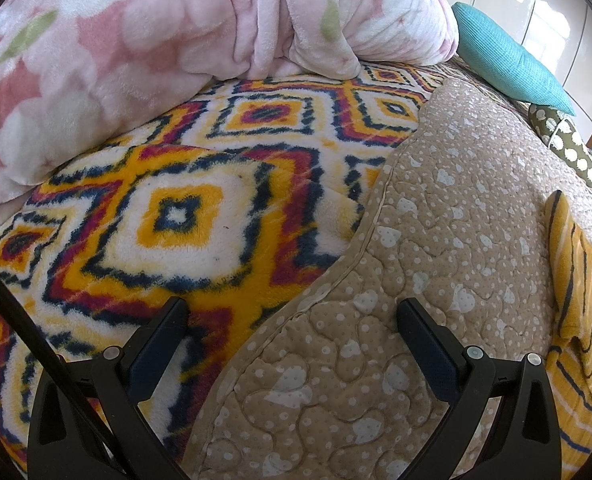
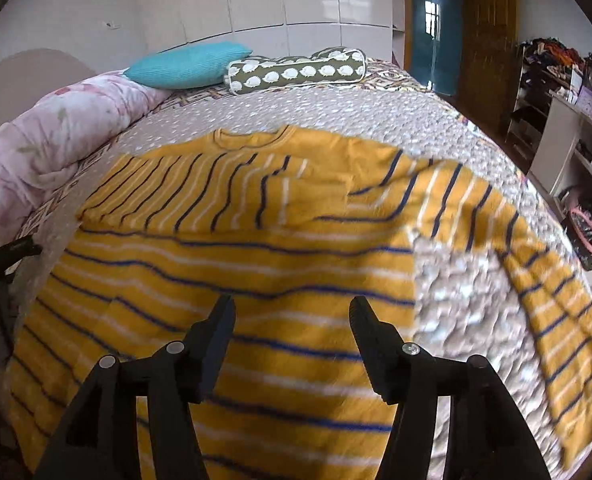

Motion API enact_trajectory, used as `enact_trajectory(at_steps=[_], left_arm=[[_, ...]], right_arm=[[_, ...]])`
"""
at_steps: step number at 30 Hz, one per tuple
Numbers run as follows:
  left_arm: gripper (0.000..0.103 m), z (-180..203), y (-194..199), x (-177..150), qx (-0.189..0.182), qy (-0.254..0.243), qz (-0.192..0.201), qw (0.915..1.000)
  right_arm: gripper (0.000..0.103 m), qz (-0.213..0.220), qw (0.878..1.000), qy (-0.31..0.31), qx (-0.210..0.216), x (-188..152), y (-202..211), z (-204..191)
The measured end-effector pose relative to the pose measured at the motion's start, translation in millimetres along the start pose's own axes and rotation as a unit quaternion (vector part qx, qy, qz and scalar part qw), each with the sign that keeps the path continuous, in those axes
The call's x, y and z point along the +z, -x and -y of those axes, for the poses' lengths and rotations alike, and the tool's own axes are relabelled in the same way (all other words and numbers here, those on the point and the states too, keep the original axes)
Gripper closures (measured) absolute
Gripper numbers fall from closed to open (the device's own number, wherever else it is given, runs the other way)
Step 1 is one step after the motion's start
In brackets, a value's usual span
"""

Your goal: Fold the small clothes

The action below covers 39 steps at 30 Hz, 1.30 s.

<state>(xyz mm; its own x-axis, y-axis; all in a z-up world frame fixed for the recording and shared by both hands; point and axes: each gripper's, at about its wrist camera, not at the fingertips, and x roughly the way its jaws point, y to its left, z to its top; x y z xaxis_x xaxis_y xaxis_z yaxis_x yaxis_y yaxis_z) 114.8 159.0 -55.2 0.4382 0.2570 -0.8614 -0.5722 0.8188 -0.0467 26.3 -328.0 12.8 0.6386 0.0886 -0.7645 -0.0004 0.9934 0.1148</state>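
On the bed, our striped shirt [image 2: 232, 280] lies flat.
Both our left gripper [image 1: 292, 320] and right gripper [image 2: 292, 320] gape wide, holding nothing; bare quilt [image 2: 455, 300] borders its right edge.

Knit cloth shirt [image 2: 232, 280], quilted bedspread [image 1: 435, 240]

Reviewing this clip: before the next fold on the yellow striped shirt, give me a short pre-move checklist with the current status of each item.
1. Right gripper open and empty: ok, jaws apart above the shirt body.
2. Left gripper open and empty: ok, jaws apart over the beige quilt, beside the shirt.
3. Yellow striped shirt lying on the quilt: ok, neckline far from the camera.
4. One sleeve already folded across the chest: ok.
5. Other sleeve folded in: not ok, it lies stretched out over the quilt.
6. Bottom hem flat: cannot tell, hidden behind the gripper.
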Motion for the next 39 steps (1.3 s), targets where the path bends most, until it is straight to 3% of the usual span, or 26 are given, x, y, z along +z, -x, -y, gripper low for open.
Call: enact_trajectory(at_steps=[9, 16, 21, 23, 27, 32, 34, 35, 36, 39], left_arm=[[0.000, -2, 1, -2, -0.002, 0.000, 0.005, 1.0000], [0.000, -2, 1, 2, 0.003, 0.001, -0.002, 1.0000], [0.001, -3, 10, 2, -0.001, 0.000, -0.002, 1.0000], [0.007, -3, 25, 0, -0.024, -0.003, -0.004, 0.9997], [0.008, -1, 81, -15, -0.070, -0.020, 0.019, 0.9972], [0.008, 9, 160, -55, -0.139, -0.046, 0.044, 0.9883], [0.008, 17, 180, -75, -0.158, -0.053, 0.049, 0.9847], [0.008, 24, 187, -87, -0.164, -0.057, 0.047, 0.9836], [0.008, 30, 190, -96, -0.171, -0.060, 0.043, 0.9826], [0.008, 46, 195, -128, -0.190, -0.073, 0.035, 0.9784]], right_arm=[[0.038, -0.031, 0.997, -0.064, 0.014, -37, 13, 23], [0.038, -0.034, 0.994, -0.107, -0.012, -59, 34, 66], [0.038, -0.013, 0.989, -0.142, -0.043, -67, 57, 100], [0.038, -0.005, 0.985, -0.166, -0.053, -70, 68, 121], [0.038, 0.007, 0.970, -0.233, -0.073, -84, 88, 172], [0.038, 0.048, 0.939, -0.335, -0.064, -91, 114, 238], [0.034, 0.067, 0.943, -0.315, -0.082, -79, 122, 247], [0.026, 0.066, 0.951, -0.289, -0.091, -70, 120, 249], [0.024, 0.051, 0.962, -0.247, -0.103, -58, 110, 251], [0.024, -0.004, 0.974, -0.172, -0.146, -50, 79, 259]])
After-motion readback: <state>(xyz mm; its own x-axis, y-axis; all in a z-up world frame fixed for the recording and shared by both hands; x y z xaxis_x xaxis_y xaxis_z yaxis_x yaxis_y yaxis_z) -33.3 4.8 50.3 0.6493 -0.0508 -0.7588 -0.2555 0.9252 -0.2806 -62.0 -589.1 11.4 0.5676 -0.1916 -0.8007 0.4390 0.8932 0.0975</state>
